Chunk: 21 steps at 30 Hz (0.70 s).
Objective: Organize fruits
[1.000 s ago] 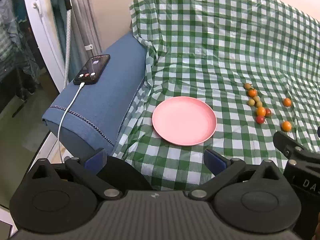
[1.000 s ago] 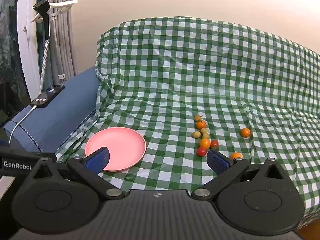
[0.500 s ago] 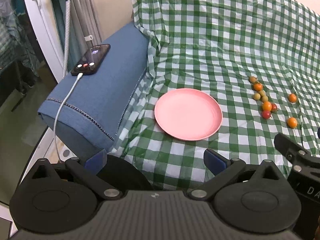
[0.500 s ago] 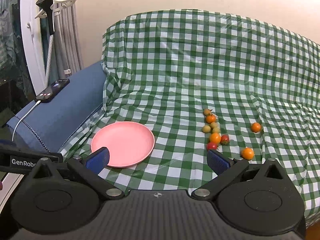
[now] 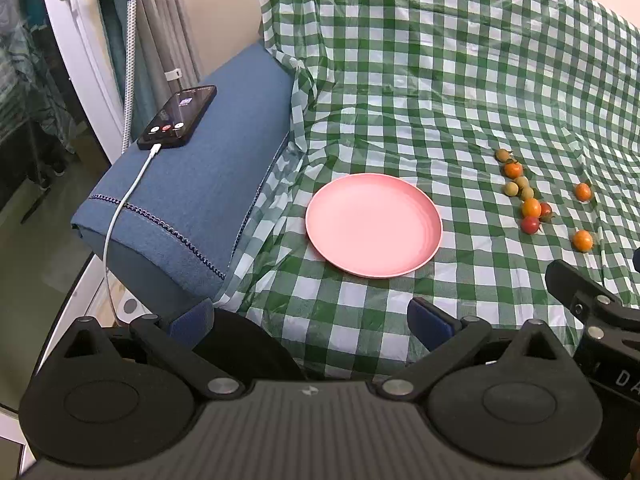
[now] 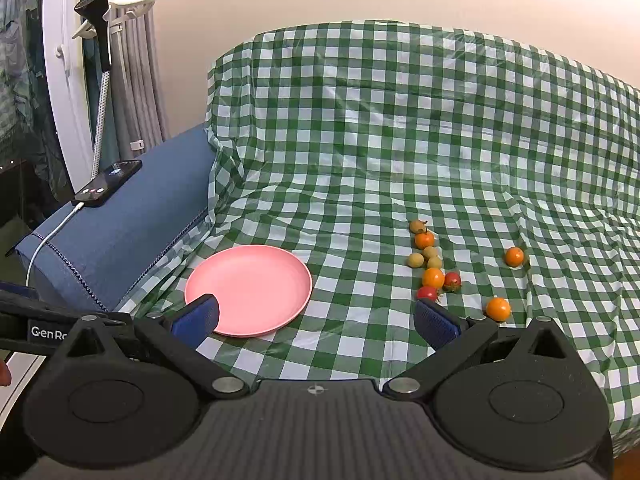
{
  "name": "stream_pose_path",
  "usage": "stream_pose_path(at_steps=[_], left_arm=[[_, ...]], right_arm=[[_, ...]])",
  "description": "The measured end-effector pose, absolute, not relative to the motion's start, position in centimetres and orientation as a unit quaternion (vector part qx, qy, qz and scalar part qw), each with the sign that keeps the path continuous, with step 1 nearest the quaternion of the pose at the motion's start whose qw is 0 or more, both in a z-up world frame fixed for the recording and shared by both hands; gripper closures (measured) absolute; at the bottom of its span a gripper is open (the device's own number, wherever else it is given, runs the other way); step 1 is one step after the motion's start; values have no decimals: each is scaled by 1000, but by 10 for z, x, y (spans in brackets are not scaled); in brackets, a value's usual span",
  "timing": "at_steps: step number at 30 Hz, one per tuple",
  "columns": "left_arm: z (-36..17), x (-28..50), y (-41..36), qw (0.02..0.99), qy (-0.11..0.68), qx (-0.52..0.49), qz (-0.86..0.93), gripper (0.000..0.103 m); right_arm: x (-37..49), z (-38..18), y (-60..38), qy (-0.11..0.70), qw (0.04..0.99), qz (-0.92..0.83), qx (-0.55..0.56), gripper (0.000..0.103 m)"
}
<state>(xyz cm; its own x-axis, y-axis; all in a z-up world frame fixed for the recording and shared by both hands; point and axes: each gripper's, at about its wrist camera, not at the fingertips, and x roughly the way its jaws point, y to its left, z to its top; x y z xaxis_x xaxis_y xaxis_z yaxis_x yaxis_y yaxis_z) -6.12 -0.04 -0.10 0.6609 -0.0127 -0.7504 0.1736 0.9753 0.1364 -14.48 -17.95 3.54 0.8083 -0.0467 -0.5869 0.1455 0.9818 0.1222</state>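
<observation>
An empty pink plate [image 5: 374,224] [image 6: 248,290] lies on the green checked cloth [image 5: 440,100] [image 6: 380,140]. To its right lies a cluster of several small orange, red and yellow-green fruits [image 5: 524,196] [image 6: 430,264], with two orange ones apart [image 5: 582,240] [image 6: 514,257]. My left gripper [image 5: 312,320] is open and empty, held near the cloth's front edge below the plate. My right gripper [image 6: 316,316] is open and empty, in front of the plate and the fruit cluster; part of it shows in the left wrist view [image 5: 592,308].
A blue cushioned armrest [image 5: 192,184] [image 6: 120,224] stands left of the cloth, with a black phone [image 5: 178,116] [image 6: 107,182] on a white charging cable [image 5: 120,216]. Curtains and a white door frame [image 5: 80,40] lie further left. A wall is behind.
Both grippers have moved forward and a little up over the cloth; plate and fruits appear larger and lower in view. Both stay open and empty.
</observation>
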Motion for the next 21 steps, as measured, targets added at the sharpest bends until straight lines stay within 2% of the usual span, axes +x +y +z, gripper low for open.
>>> stream_pose_path(at_steps=[21], left_arm=[[-8,-49,-7,897,425,104,-62,0]], right_arm=[[-135,20,-185,324,941,-40,91,0]])
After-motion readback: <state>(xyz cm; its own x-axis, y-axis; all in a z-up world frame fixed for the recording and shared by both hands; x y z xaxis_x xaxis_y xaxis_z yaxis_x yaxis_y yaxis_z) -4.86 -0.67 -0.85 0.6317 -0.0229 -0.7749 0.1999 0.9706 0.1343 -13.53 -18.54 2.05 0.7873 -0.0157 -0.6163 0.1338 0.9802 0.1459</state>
